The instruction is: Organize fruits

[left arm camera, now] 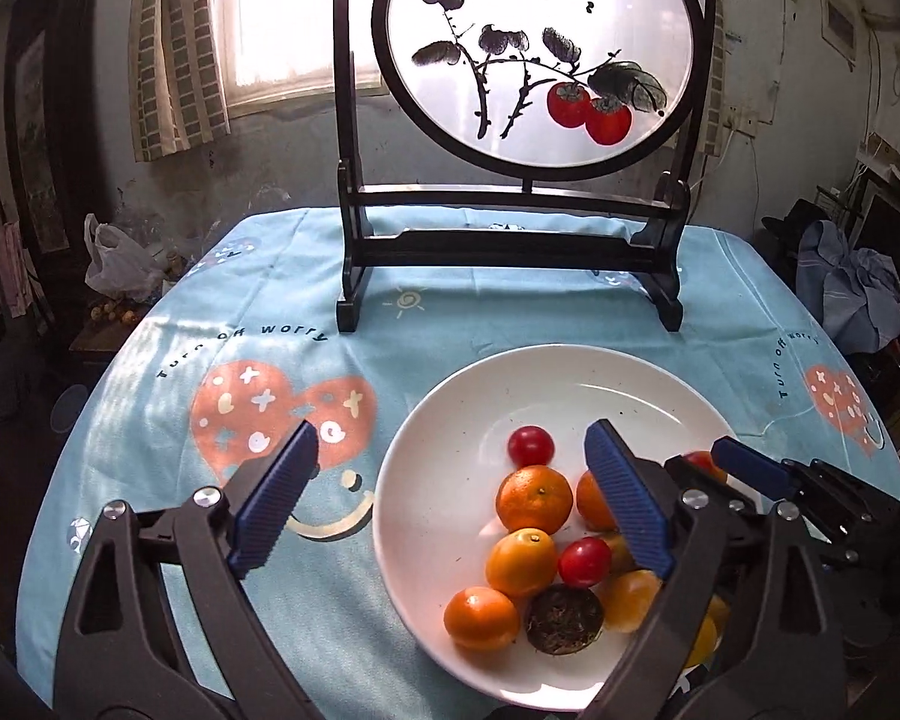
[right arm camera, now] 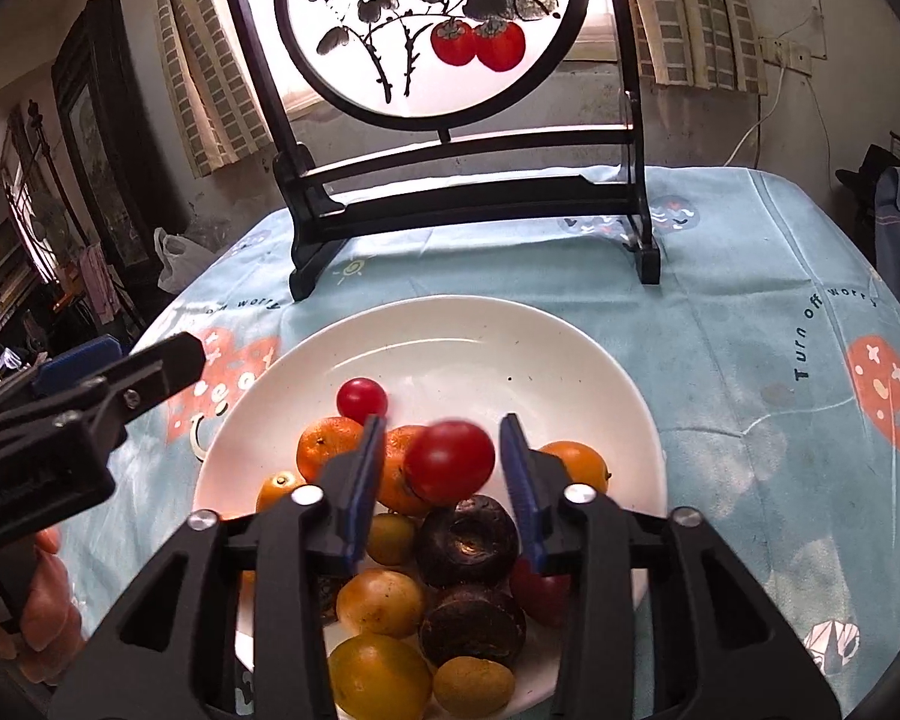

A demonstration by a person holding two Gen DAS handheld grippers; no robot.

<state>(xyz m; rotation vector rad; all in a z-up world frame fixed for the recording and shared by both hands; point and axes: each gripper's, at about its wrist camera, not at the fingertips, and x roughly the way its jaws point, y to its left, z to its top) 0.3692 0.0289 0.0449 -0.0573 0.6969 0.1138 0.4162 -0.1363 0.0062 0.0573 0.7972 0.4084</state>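
A white plate (left arm camera: 450, 420) on the blue tablecloth holds several oranges (left arm camera: 534, 498), cherry tomatoes (left arm camera: 530, 445), yellow fruits and dark brown round fruits (left arm camera: 564, 619). My left gripper (left arm camera: 450, 468) is open and empty over the plate's left rim. In the right wrist view the plate (right arm camera: 570, 348) lies below my right gripper (right arm camera: 441, 468). A blurred red tomato (right arm camera: 449, 462) sits between its jaws with gaps on both sides, above the fruit pile. The right gripper also shows in the left wrist view (left arm camera: 750, 468), with a red tomato at its tip.
A dark wooden stand with a round painted screen (left arm camera: 534, 48) stands at the table's back. The blue tablecloth (left arm camera: 240, 312) covers the table. A white plastic bag (left arm camera: 114, 258) lies beyond the left edge, and clothes (left arm camera: 852, 288) lie at the right.
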